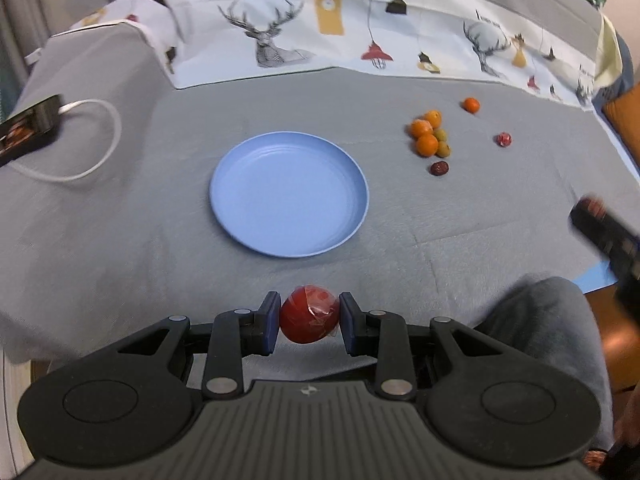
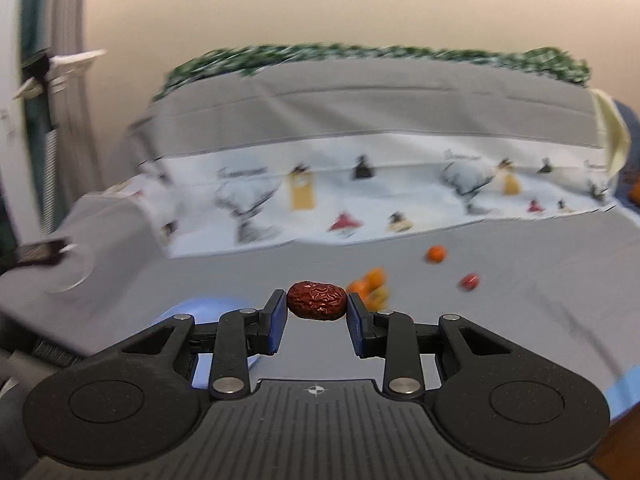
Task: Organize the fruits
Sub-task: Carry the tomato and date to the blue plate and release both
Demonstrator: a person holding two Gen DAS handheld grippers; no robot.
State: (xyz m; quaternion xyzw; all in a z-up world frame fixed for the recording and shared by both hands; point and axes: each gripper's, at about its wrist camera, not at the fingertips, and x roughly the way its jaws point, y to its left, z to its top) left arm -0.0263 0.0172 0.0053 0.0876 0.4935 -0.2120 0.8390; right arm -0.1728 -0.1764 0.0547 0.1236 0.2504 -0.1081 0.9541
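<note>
Over the grey cloth surface point(image 1: 120, 240), left tongs point(image 1: 309, 316) clamp a plastic-wrapped round red fruit point(image 1: 309, 315); right tongs point(image 2: 317, 307) pinch a wrinkled dark-red date point(image 2: 317, 301) by its ends. Slick wrap could slip short of the empty blue plate point(image 1: 288, 194).

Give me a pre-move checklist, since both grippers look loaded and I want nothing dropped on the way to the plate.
1. Left gripper pinches the wrapped red fruit between both pads: ok.
2. Right gripper pinches the wrinkled red date end to end: ok.
3. Blue plate holds nothing, so there is room for both: ok.
4. Nothing lies between the left gripper and the plate: ok.
5. Right wrist view is blurred, with the plate half hidden behind the gripper: cannot tell its approach.
6. Loose fruits left on the grey cloth: not ok, still to gather.
</note>
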